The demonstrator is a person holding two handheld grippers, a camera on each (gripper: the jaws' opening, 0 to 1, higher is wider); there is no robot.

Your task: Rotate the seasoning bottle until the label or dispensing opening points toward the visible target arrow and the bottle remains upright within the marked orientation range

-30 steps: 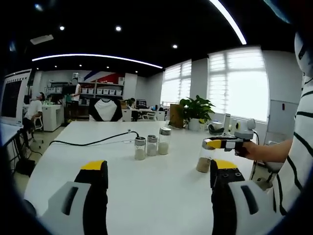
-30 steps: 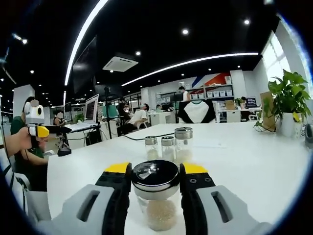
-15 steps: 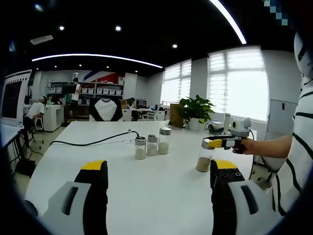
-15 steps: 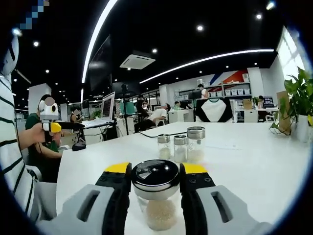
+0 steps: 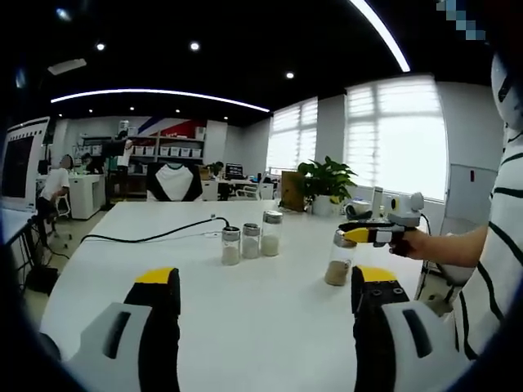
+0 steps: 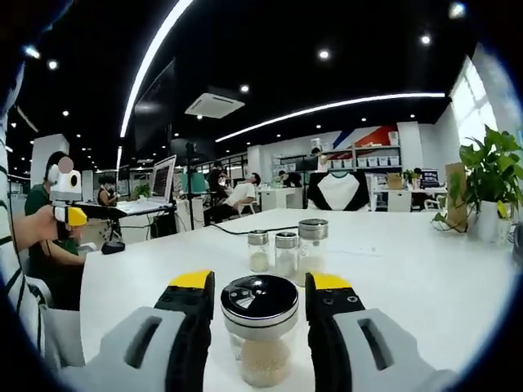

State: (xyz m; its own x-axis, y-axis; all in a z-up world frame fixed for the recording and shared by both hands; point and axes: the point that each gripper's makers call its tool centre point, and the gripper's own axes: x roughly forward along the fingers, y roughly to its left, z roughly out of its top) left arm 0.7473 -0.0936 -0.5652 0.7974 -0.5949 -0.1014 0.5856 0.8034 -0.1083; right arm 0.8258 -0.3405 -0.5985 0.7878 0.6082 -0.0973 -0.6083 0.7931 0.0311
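The left claw [image 5: 260, 298] is held level with its two yellow-tipped jaws spread wide apart and nothing between them. In the right gripper view it shows far to the left, gripped in the person's left hand [image 6: 24, 231]. The right claw [image 6: 259, 304] has its jaws standing on either side of a jar's lid, with a thin gap visible on each side, so they are not pressed against it. In the left gripper view the right claw comes in from the right, held level by the person's right hand [image 5: 421, 243], the bare forearm [image 5: 459, 250] reaching out from a striped sleeve [image 5: 500, 269].
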